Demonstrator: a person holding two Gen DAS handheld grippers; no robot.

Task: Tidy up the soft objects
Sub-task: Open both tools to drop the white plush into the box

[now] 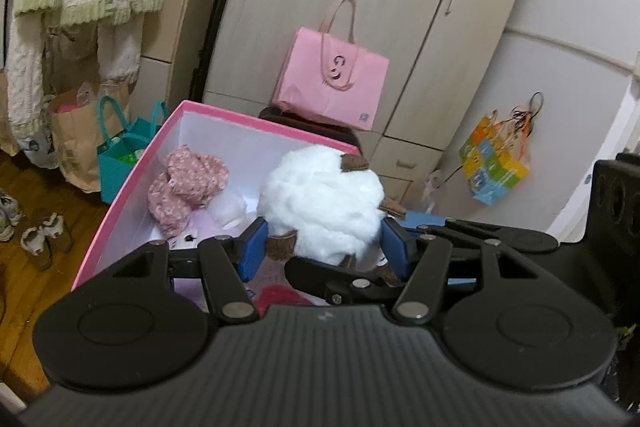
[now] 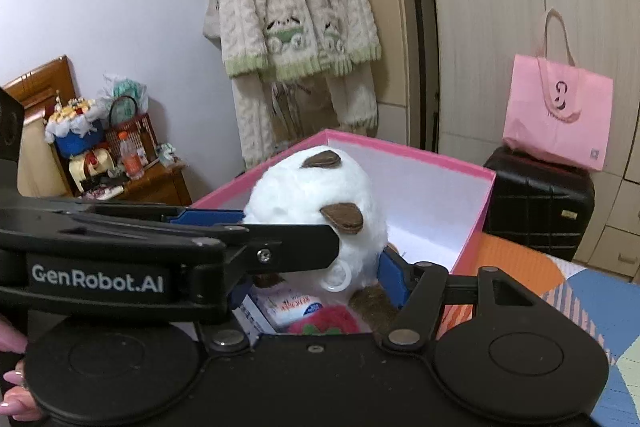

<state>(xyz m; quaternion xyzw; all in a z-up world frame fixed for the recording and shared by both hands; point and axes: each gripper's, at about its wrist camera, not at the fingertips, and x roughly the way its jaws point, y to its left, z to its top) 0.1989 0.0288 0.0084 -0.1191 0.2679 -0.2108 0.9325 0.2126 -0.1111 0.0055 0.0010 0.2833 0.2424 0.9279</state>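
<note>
Pale wardrobe doors (image 1: 400,7) fill the background of the left wrist view, with a pink paper bag (image 1: 332,79) standing on a dark suitcase (image 2: 536,211) at twelve o'clock; a cream knitted cardigan (image 2: 296,19) hangs on the wall at eleven o'clock in the right wrist view; wooden flooring (image 1: 36,267) shows at nine o'clock. Below these sits a pink box (image 1: 132,183) with white inner walls, open at the top; a pink floral soft toy (image 1: 184,187) lies inside it toward ten o'clock. The white plush toy (image 1: 320,199), with brown ears and paws, is over the open box, at the centre of both views; the left gripper (image 1: 324,247) grasps it, its blue pads pressed to either side of the lower body; the right gripper (image 2: 320,263) also has the plush between its jaws, its right blue pad against the fur, the left pad hidden behind the other tool, so a firm clench cannot be told. Fingers (image 2: 12,375) show at eight o'clock in the right wrist view.
</note>
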